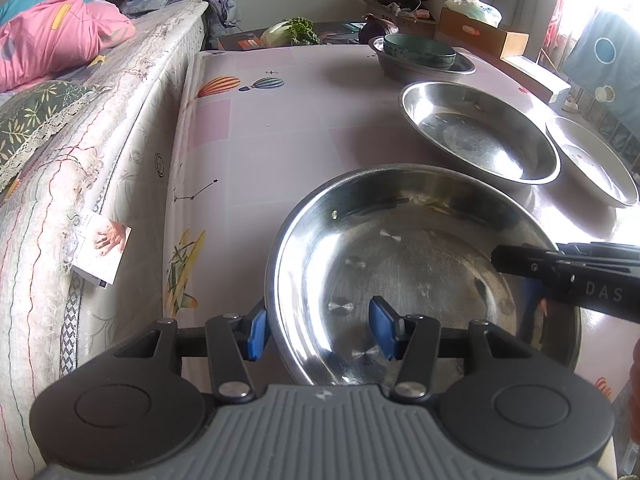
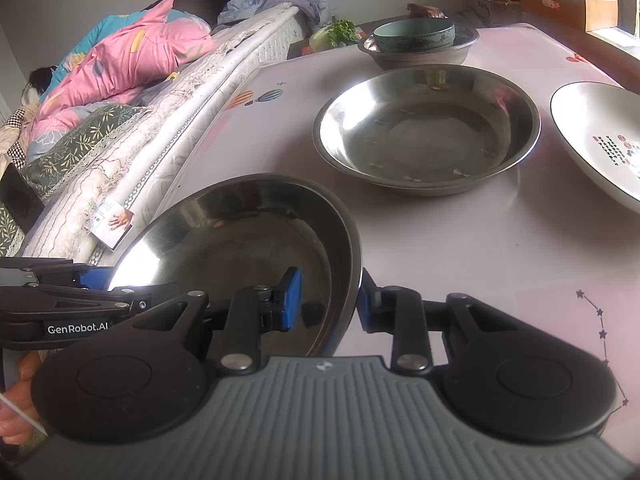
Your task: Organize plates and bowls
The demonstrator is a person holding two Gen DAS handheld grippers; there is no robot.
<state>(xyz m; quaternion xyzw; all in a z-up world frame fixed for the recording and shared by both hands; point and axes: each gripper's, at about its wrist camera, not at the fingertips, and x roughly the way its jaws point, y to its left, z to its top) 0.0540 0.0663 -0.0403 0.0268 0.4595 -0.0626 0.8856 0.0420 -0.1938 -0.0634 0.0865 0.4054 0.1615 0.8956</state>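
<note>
Pink patterned bench (image 1: 280, 128) runs alongside a bed (image 1: 100, 128) at its left edge, with open cloth between. From the left wrist, the left gripper (image 1: 318, 334) straddles the nearest steel plate's (image 1: 420, 280) rim, fingers not visibly pressing. From the right wrist, the right gripper (image 2: 326, 300) pinches that plate's (image 2: 240, 240) right rim, tilting it; beyond sit a second steel plate (image 2: 426, 132) and a white plate (image 2: 600, 140).

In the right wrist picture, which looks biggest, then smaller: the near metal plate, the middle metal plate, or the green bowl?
1. Near metal plate, though it is closest to the camera, so that may exaggerate it.
2. Middle metal plate.
3. Green bowl, which is farthest away.
</note>
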